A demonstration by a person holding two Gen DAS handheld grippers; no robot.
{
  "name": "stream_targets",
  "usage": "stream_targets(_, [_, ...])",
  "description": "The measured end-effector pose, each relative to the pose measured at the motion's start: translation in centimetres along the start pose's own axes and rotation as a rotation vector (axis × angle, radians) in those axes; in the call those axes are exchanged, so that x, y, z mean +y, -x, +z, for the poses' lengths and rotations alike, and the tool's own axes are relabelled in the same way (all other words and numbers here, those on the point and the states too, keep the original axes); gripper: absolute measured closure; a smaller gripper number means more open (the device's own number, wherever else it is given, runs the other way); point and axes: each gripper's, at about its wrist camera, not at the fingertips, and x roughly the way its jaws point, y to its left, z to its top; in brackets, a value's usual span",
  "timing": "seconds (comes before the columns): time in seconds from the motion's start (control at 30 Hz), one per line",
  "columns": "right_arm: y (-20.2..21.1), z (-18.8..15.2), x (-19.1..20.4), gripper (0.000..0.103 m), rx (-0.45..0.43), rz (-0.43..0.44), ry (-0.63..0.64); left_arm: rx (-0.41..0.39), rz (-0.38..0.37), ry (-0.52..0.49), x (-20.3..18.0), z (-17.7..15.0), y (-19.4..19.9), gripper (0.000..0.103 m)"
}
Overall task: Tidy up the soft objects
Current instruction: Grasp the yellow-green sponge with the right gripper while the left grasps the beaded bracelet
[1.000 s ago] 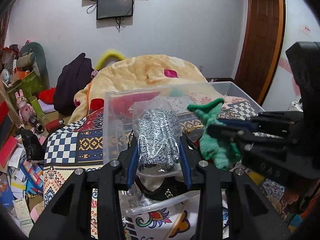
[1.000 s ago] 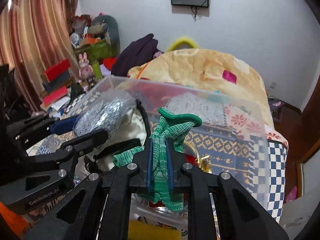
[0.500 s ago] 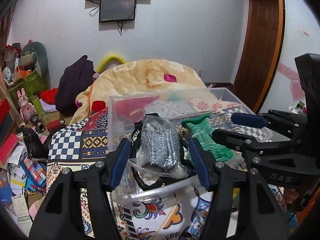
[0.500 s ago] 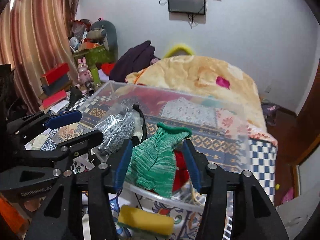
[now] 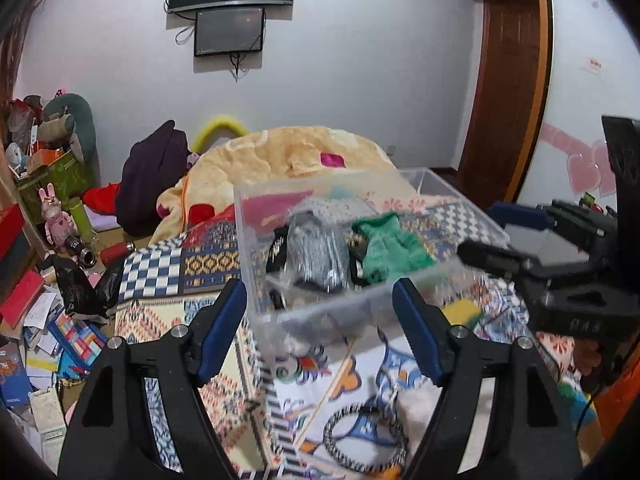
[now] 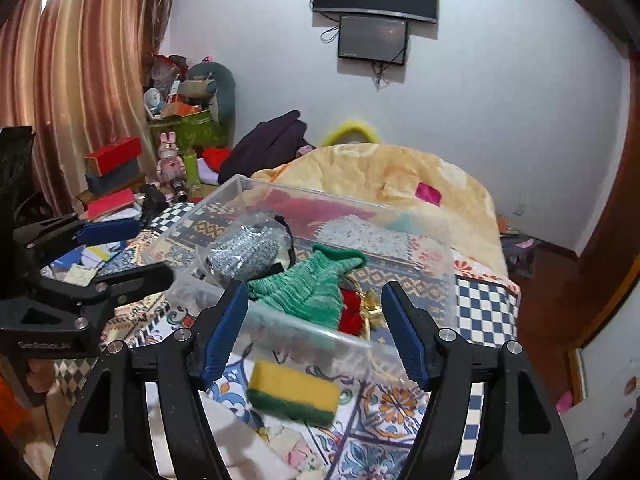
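Note:
A clear plastic bin (image 5: 256, 240) (image 6: 444, 280) stands on the patterned bedspread. Inside lie a bagged grey speckled cloth (image 5: 316, 252) (image 6: 244, 252) and a green knitted glove (image 5: 390, 248) (image 6: 312, 288). My left gripper (image 5: 320, 328) is open and empty, in front of the bin's near wall. My right gripper (image 6: 314, 324) is open and empty, also just in front of the bin. A yellow and green sponge (image 6: 294, 392) (image 5: 460, 312) lies on the bedspread below the right gripper. A black and white hair tie (image 5: 364, 440) lies near the left gripper.
A yellow blanket heap (image 6: 384, 176) lies behind the bin. Clutter of boxes, books and toys (image 5: 44, 240) fills the left side of the room. A dark garment (image 6: 268, 144) lies at the back. A wooden door (image 5: 508, 80) is on the right.
Both grippers opened and let go: the bagged cloth and the green glove dropped into the bin. Both grippers then pulled back toward me, away from the bin.

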Motion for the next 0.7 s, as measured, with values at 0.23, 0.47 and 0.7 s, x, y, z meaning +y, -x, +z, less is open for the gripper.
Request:
stream_targets(0.23, [0.3, -1.7, -0.1, 0.032, 0.028, 0.004, -0.016, 0.03, -0.005, 0.011, 0.4, -3.1, 0.5, 0.028])
stream_targets(0.47, [-0.7, -3.9, 0.7, 0.024, 0.083, -0.025, 0.028, 0.129, -0.01, 0.019, 0.8, -6.5, -0.4, 0.028])
stream_targets(0.7, [-2.1, -5.2, 0.4, 0.024, 0.145, 0.031, -0.036, 0.166, 0.001, 0.013, 0.5, -8.4, -0.9, 0.029])
